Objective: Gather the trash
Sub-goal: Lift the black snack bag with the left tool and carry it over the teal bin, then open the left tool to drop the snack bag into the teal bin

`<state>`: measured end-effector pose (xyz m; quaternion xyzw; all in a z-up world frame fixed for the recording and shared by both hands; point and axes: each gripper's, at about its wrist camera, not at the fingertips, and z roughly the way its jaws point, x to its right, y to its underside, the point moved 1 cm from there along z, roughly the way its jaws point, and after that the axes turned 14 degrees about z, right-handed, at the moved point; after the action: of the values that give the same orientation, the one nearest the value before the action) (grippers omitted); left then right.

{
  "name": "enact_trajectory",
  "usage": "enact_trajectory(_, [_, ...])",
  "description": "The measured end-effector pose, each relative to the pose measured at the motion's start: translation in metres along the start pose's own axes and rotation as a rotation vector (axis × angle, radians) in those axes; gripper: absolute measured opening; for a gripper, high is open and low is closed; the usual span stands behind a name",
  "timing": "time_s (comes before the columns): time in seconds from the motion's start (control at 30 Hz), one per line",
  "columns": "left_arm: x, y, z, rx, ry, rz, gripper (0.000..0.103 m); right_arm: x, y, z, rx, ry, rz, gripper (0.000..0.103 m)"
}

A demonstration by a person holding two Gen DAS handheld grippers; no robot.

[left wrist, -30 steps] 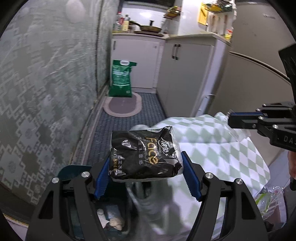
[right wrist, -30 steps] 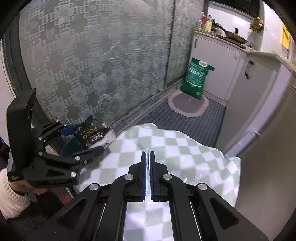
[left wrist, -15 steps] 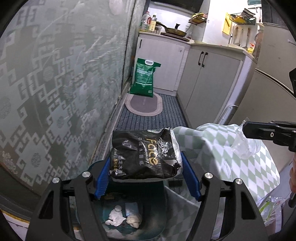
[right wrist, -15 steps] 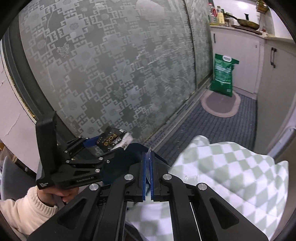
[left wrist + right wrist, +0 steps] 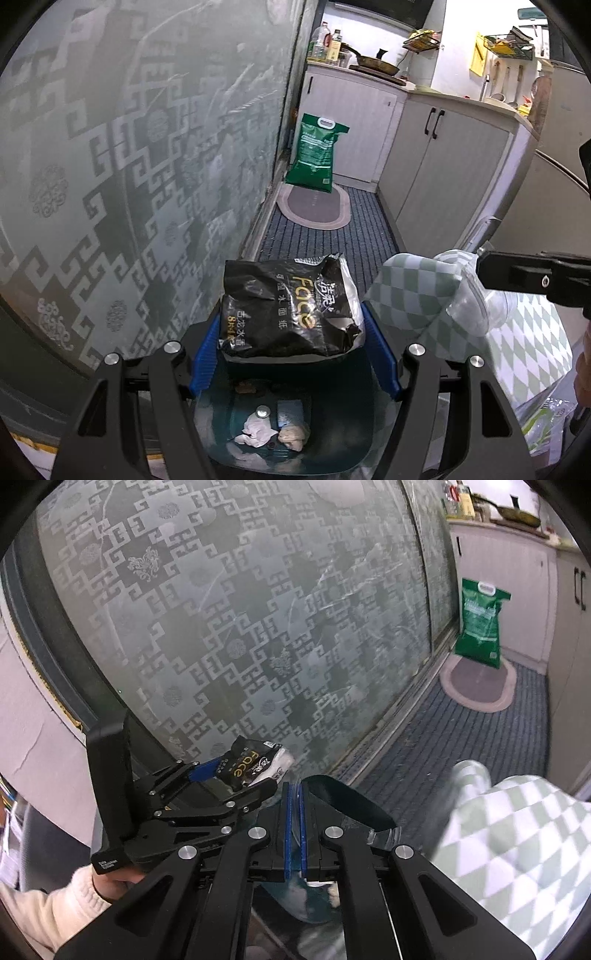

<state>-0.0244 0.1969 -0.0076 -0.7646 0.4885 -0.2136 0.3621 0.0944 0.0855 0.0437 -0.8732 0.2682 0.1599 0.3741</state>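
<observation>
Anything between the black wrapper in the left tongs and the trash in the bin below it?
Nothing: the left wrist view shows open air between the black wrapper and the tissues on the bin floor.

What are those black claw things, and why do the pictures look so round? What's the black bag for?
Those are tongs a person squeezes by hand, one in each hand. Each has a tiny wide-eyed camera, which bends the picture round. The left tongs pinch a crinkly black plastic tissue wrapper over a dark teal trash bin that already holds crumpled white paper scraps. The right tongs are squeezed on a clear plastic cup. Beside the bin is a table with a green-and-white checked cloth. Far down the floor stands a green sack.
</observation>
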Motion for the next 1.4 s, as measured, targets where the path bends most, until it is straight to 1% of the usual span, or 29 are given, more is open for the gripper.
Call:
enact_trajectory(0.13, [-0.010, 0.002, -0.001, -0.004, 0.003, -0.014, 0.072, 0.004, 0.002, 0.019, -0.042, -0.025, 0.053, 0.003])
enact_trajectory(0.23, [-0.012, 0.003, -0.001, -0.009, 0.004, -0.014, 0.072, 0.010, 0.004, 0.033, -0.068, -0.027, 0.108, 0.004])
enact_trajectory(0.3, [-0.013, 0.003, 0.001, -0.018, 0.007, -0.015, 0.072, 0.013, 0.005, 0.042, -0.090, -0.021, 0.136, 0.004])
enact_trajectory(0.4, [-0.013, 0.005, 0.003, -0.030, 0.014, -0.008, 0.072, 0.014, 0.008, 0.054, -0.121, -0.002, 0.146, 0.004])
enact_trajectory(0.47, [-0.015, 0.006, 0.005, -0.035, 0.019, -0.003, 0.072, 0.014, 0.008, 0.059, -0.135, 0.003, 0.151, 0.007])
enact_trajectory(0.5, [-0.015, 0.007, 0.005, -0.038, 0.021, -0.002, 0.072, 0.014, 0.008, 0.060, -0.134, 0.016, 0.148, 0.011])
enact_trajectory(0.53, [-0.015, 0.008, 0.006, -0.044, 0.024, 0.001, 0.072, 0.014, 0.008, 0.060, -0.133, 0.027, 0.147, 0.011])
enact_trajectory(0.83, [-0.010, 0.023, 0.030, -0.165, 0.071, 0.028, 0.072, 0.018, 0.012, 0.040, -0.120, 0.064, 0.139, 0.012])
enact_trajectory(0.97, [-0.002, 0.031, 0.040, -0.213, 0.092, 0.052, 0.072, 0.019, 0.017, 0.028, -0.119, 0.098, 0.127, 0.013])
enact_trajectory(1.03, [0.002, 0.037, 0.046, -0.243, 0.091, 0.070, 0.072, 0.019, 0.019, 0.023, -0.118, 0.125, 0.120, 0.020])
enact_trajectory(1.07, [0.003, 0.040, 0.048, -0.255, 0.093, 0.075, 0.072, 0.018, 0.020, 0.020, -0.122, 0.150, 0.110, 0.021])
enact_trajectory(1.17, [0.006, 0.049, 0.056, -0.300, 0.101, 0.092, 0.072, 0.013, 0.025, 0.016, -0.136, 0.168, 0.097, 0.023])
enact_trajectory(1.2, [0.007, 0.052, 0.059, -0.313, 0.104, 0.097, 0.073, 0.011, 0.026, 0.015, -0.140, 0.175, 0.092, 0.027])
enact_trajectory(1.23, [0.008, 0.054, 0.062, -0.327, 0.106, 0.102, 0.073, 0.009, 0.028, 0.015, -0.145, 0.184, 0.085, 0.034])
enact_trajectory(1.27, [0.010, 0.058, 0.064, -0.339, 0.111, 0.105, 0.073, 0.005, 0.031, 0.014, -0.155, 0.198, 0.074, 0.038])
enact_trajectory(1.3, [0.011, 0.061, 0.066, -0.346, 0.119, 0.105, 0.073, 0.002, 0.033, 0.013, -0.160, 0.210, 0.063, 0.046])
enact_trajectory(1.33, [0.012, 0.063, 0.067, -0.350, 0.122, 0.105, 0.073, 0.000, 0.035, 0.013, -0.163, 0.222, 0.054, 0.050])
enact_trajectory(1.4, [0.014, 0.066, 0.069, -0.358, 0.117, 0.111, 0.074, -0.004, 0.040, 0.010, -0.170, 0.245, 0.032, 0.051])
